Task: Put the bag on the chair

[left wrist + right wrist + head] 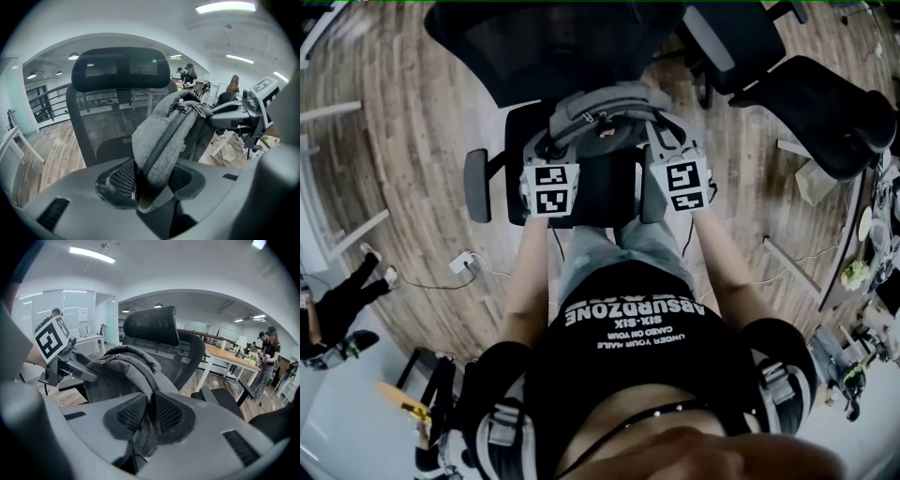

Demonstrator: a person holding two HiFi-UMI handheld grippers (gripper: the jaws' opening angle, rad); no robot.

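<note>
Reaches both bare forearms forward and down, side by side, elbows close to the trunk. Holds the left gripper and the right gripper level with each other, a little apart, both pointing away from the body. Clamps the left pads on a thick padded part of the bag, jaws fairly wide about it. Pinches a thinner fold of it between the right pads, jaws nearly together.

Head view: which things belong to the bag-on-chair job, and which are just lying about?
In the job:
- grey backpack
- black mesh office chair
- left gripper and right gripper, jaws of each shut on the backpack

Lying about:
- second black chair, at the right
- white power strip on the floor
</note>
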